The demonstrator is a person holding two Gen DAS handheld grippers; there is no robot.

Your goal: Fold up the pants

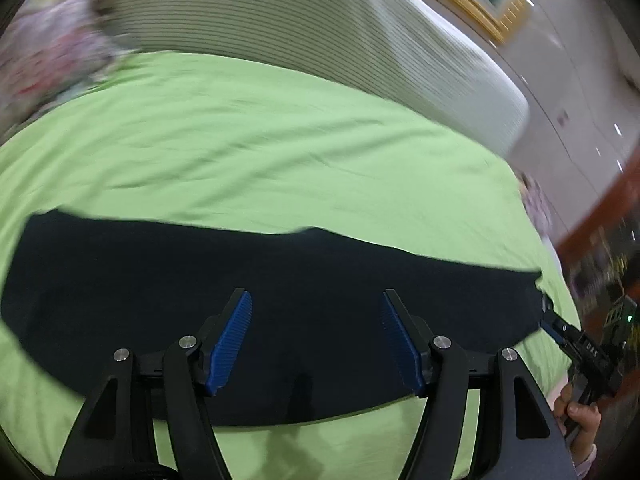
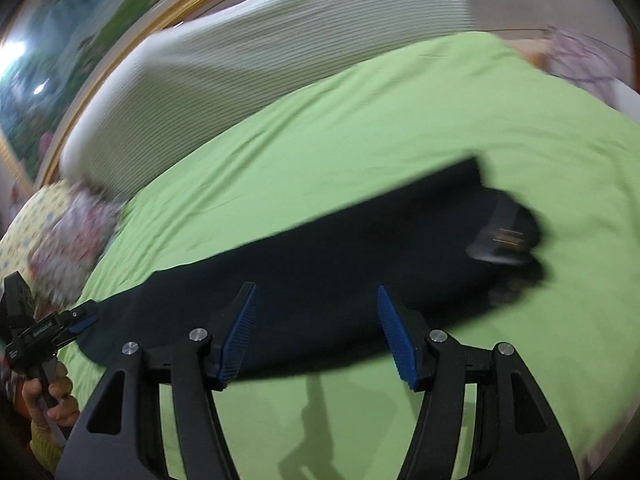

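The dark pants [image 1: 280,320] are laid in a long strip across the green bedsheet [image 1: 256,148]. The left gripper [image 1: 316,340] and the right gripper [image 2: 318,332] are both held above them with jaws spread apart, nothing clamped.

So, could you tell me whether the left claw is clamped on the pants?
No, the left claw is wide open above the dark pants.

One pair of dark pants [image 1: 264,320] lies at six o'clock on one green bedsheet [image 1: 256,152]. Two grippers show: the left gripper [image 1: 316,340] and the right gripper [image 2: 316,332]. One striped headboard cushion [image 1: 256,12] sits at twelve o'clock, one gold-framed picture [image 2: 60,60] at ten.
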